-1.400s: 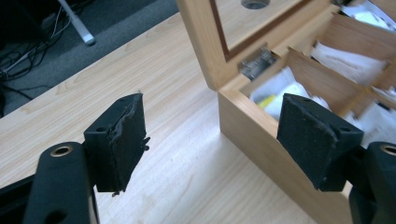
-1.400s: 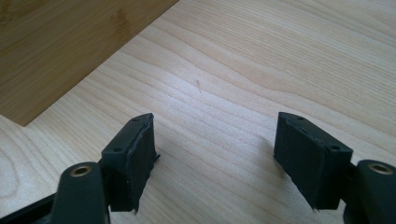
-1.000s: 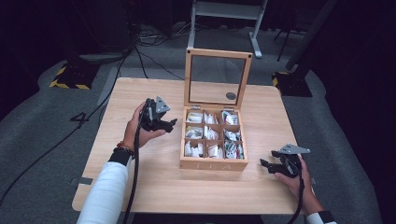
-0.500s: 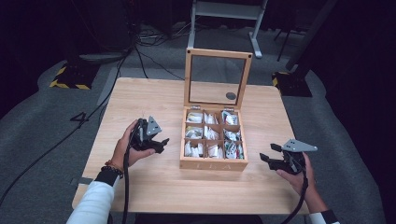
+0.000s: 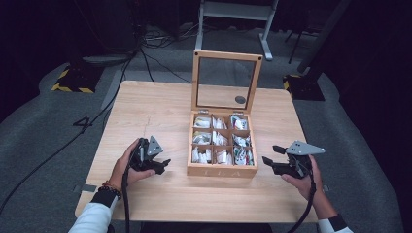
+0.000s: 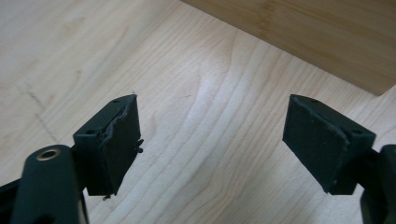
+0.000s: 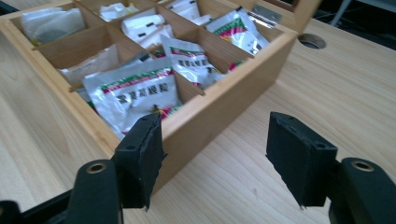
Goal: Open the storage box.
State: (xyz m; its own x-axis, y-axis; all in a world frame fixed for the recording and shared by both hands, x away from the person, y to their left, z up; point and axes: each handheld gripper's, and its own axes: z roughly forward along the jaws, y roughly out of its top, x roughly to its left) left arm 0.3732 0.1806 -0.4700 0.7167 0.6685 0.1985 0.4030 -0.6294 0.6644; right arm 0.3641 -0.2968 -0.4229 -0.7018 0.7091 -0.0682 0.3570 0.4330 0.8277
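Left gripper (image 5: 163, 165) lowered, square wooden box (image 5: 222, 170)

Bright lit table, dark surroundings, soft blur, faint shadows

A wooden compartment box (image 5: 222, 170) sits mid-counter (image 5: 145, 111), its glass lid (image 5: 226, 81) standing upright along the far edge and blocking approach from behind. Nine cells, split by thin dividers, are packed with sachets (image 7: 140, 93), leaving little room inside. Bare counter lies open left, right and in front. The box top is open from above.
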